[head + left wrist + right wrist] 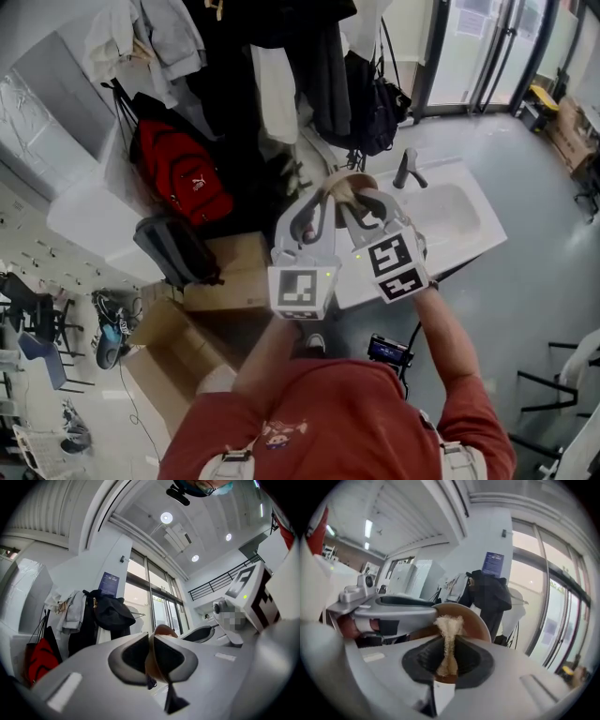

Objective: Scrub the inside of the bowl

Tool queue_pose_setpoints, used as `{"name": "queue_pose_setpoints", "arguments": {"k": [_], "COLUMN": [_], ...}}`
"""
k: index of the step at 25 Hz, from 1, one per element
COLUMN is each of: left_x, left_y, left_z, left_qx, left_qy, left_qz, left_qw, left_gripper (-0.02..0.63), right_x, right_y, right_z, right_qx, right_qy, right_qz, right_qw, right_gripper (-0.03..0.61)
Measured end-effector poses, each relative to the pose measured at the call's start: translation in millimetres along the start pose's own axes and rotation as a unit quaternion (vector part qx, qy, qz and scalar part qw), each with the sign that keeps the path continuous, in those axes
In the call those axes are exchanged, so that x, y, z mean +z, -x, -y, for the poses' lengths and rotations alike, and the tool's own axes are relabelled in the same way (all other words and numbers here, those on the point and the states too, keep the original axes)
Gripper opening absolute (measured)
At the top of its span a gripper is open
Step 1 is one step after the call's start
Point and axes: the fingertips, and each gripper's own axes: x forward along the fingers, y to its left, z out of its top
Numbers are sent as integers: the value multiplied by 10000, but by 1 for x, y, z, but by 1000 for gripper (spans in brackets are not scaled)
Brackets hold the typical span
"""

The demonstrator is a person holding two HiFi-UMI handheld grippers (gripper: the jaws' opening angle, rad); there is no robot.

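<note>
The left gripper [152, 657] is clenched on the thin rim of a round brown bowl [162, 631]. Its dark scooped pads pinch the smooth wall edge-on, so only a sliver and the curved top show there, and the rest is lost behind the grey gripper body. The right gripper [449, 652] is clamped on a beige fibrous scrubbing pad [449, 623], squeezed to a waist between ribbed black pads. The pad's frayed top shows against the bowl's hollow inside, though whether they touch is unclear. In the head view both grippers meet at the bowl, which is held in the air above the left end of a glossy white rectangular sink [464, 214] with a dark curved tap [408, 170]; the jaws cover most of the bowl. To the left, hanging coats [309, 56] and a red backpack [183, 173] crowd close, while the grey floor [525, 281] spreads to the right.
</note>
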Motion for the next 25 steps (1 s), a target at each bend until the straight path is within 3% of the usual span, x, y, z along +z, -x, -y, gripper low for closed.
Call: {"name": "queue_pose_setpoints", "arguments": {"k": [5,12,14,25], "left_x": [-3,-5,-2,-18], "left_y": [0,-2,-3,-4], "left_z": [0,0,0,-9], "left_qx": [6,37,45,226], "left_qy": [-30,-6,15,-128], "left_qz": [-29,-47,-11,-204], "left_qw": [10000,10000,10000,9995], "left_gripper": [38,38,38,29], "right_x": [-2,-10,-10,-12], "right_y": [2,1,1,8], "right_z": [9,17,18,16], "right_qx": [-130,-101,-73,-274], "right_qy": [-1431,-3127,-3242,-2781], "right_qz": [292,488,513,728], "right_qw": [9892,9486,9446,9574], "right_gripper": [51,51,51,51]}}
